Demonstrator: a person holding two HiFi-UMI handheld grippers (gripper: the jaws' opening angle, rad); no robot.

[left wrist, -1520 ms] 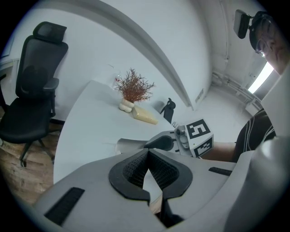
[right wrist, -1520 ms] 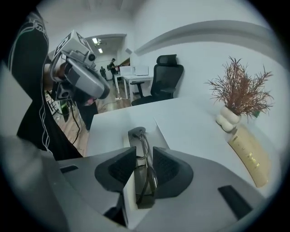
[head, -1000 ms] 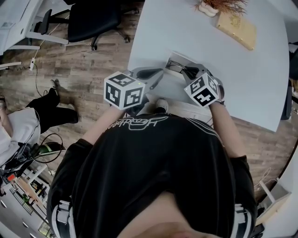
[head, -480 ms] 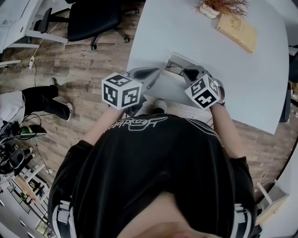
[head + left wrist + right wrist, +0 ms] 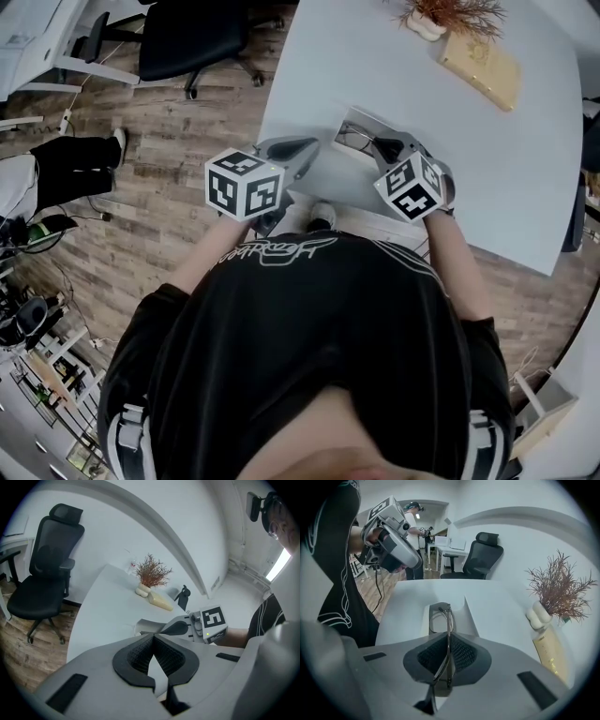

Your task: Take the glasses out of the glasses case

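Centre left of the head view, your left hand-held gripper point(image 5: 152, 638), jaws pressed together on nothing, over the white table's point(image 5: 487, 159) near edge, at centre your right hand-held gripper point(image 5: 448, 641) clamped on the glasses point(image 5: 449, 616), lens end over the open white glasses case point(image 5: 469, 620) on the table.

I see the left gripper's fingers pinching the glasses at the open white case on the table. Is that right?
Not quite: it is the right gripper whose fingers pinch the glasses at the open white case on the table. The right gripper view shows the thin frame clamped between them; the left gripper holds nothing.
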